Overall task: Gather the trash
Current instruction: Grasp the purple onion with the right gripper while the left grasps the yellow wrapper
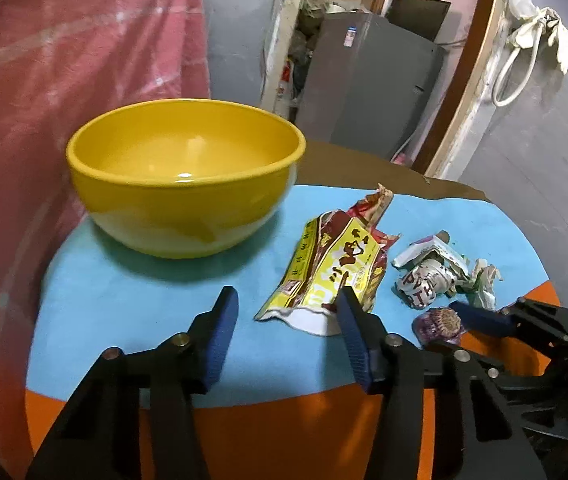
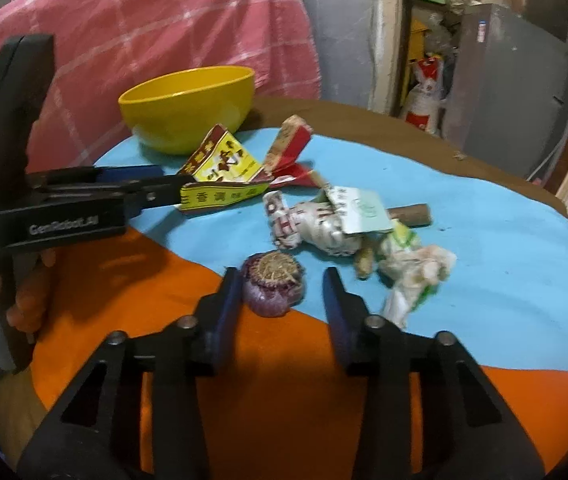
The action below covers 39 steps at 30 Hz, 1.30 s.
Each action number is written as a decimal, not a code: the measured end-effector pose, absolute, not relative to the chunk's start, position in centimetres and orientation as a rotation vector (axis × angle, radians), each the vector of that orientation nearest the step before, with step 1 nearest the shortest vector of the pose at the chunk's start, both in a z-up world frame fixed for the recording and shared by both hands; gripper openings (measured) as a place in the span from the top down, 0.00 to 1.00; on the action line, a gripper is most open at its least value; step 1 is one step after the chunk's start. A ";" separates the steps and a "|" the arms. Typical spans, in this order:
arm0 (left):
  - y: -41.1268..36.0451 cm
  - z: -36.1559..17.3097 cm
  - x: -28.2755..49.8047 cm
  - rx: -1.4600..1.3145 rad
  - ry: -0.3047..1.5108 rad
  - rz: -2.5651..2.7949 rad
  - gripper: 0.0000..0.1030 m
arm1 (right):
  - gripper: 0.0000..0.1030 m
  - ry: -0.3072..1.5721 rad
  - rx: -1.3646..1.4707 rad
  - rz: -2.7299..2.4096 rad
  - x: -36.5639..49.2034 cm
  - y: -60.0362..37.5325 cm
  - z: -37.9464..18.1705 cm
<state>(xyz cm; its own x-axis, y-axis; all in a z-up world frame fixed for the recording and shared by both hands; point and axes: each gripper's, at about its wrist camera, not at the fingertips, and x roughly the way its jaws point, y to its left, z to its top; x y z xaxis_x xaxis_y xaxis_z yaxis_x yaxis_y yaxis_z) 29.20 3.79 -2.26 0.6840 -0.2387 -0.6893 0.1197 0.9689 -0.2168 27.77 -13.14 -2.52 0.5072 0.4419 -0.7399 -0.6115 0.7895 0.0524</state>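
The round surface point(image 1: 132, 304) under a blue and orange cloth carries a wide, empty yellow plastic bowl point(image 1: 184, 176). Beside it lies a flattened yellow-and-red printed wrapper point(image 1: 335, 272), then crumpled white paper scraps point(image 2: 407, 276) and a small purple onion stub point(image 2: 274, 280). The left tool point(image 1: 287, 332) stands released, one finger at the wrapper's near edge. The right tool point(image 2: 280, 300) brackets the onion stub, not yet clenched. Each should probably settle lower and centre before closing, so nothing skids away.

home | grey fridge point(image 1: 367, 80) in doorway | cloth-draped chair point(image 2: 144, 40)
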 end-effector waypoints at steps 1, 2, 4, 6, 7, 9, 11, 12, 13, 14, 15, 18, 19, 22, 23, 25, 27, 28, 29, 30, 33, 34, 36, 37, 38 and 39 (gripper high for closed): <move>3.7 -2.3 29.3 -0.160 0.795 -0.210 0.65 | 0.39 0.821 -0.226 0.653 27.7 -13.1 -2.6; 3.7 -2.3 29.4 -0.161 0.799 -0.220 0.67 | 0.39 0.820 -0.225 0.655 27.7 -13.1 -2.6; 3.6 -2.4 29.5 -0.158 0.804 -0.225 0.69 | 0.40 0.820 -0.219 0.659 27.7 -13.2 -2.6; 3.6 -2.3 29.4 -0.162 0.807 -0.237 0.75 | 0.40 0.822 -0.211 0.662 27.7 -13.3 -2.6; 3.5 -2.4 29.5 -0.165 0.812 -0.242 0.78 | 0.40 0.821 -0.208 0.662 27.6 -13.4 -2.6; 3.4 -2.4 29.4 -0.171 0.824 -0.248 0.82 | 0.40 0.818 -0.203 0.661 27.5 -13.5 -2.6; 3.3 -2.4 29.4 -0.173 0.834 -0.248 0.83 | 0.40 0.813 -0.198 0.658 27.4 -13.6 -2.6; 3.3 -2.4 29.4 -0.174 0.839 -0.247 0.83 | 0.40 0.810 -0.193 0.656 27.4 -13.7 -2.6; 3.2 -2.4 29.4 -0.175 0.843 -0.246 0.84 | 0.40 0.808 -0.189 0.654 27.4 -13.8 -2.6; 3.1 -2.3 29.4 -0.171 0.848 -0.246 0.84 | 0.40 0.806 -0.182 0.650 27.4 -14.0 -2.6; 2.9 -2.3 29.4 -0.165 0.853 -0.247 0.84 | 0.40 0.804 -0.176 0.647 27.3 -14.2 -2.6; 2.4 -2.2 29.5 -0.131 0.869 -0.248 0.84 | 0.40 0.805 -0.156 0.642 27.3 -14.6 -2.6; 2.4 -2.3 29.6 -0.126 0.870 -0.246 0.84 | 0.40 0.805 -0.147 0.638 27.3 -14.8 -2.6; 2.2 -2.3 29.8 -0.111 0.875 -0.244 0.82 | 0.40 0.805 -0.129 0.625 27.4 -15.2 -2.6; 2.2 -2.4 30.0 -0.114 0.879 -0.248 0.81 | 0.40 0.806 -0.124 0.621 27.4 -15.3 -2.6; 2.3 -2.5 30.3 -0.132 0.889 -0.264 0.72 | 0.40 0.808 -0.117 0.618 27.4 -15.4 -2.6; 2.0 -2.5 30.5 -0.135 0.892 -0.283 0.64 | 0.40 0.809 -0.112 0.618 27.4 -15.5 -2.7; 1.7 -2.5 30.6 -0.126 0.891 -0.284 0.62 | 0.40 0.809 -0.112 0.617 27.4 -15.4 -2.7; 1.3 -2.4 30.6 -0.105 0.887 -0.275 0.62 | 0.40 0.810 -0.112 0.617 27.4 -15.4 -2.7; 1.0 -2.4 30.5 -0.087 0.883 -0.267 0.62 | 0.40 0.809 -0.112 0.617 27.4 -15.4 -2.7; 0.7 -2.5 30.4 -0.068 0.874 -0.260 0.62 | 0.40 0.810 -0.109 0.618 27.4 -15.4 -2.7; 0.8 -2.6 30.5 -0.073 0.873 -0.261 0.63 | 0.40 0.811 -0.108 0.617 27.4 -15.4 -2.7; 1.0 -2.7 30.6 -0.082 0.872 -0.254 0.70 | 0.40 0.811 -0.107 0.617 27.4 -15.3 -2.7; 1.1 -2.7 30.6 -0.086 0.872 -0.249 0.76 | 0.40 0.811 -0.107 0.617 27.4 -15.4 -2.7; 1.4 -2.7 30.7 -0.092 0.871 -0.247 0.79 | 0.40 0.811 -0.108 0.617 27.4 -15.4 -2.7; 1.5 -2.7 30.7 -0.104 0.873 -0.251 0.82 | 0.40 0.811 -0.108 0.617 27.4 -15.4 -2.8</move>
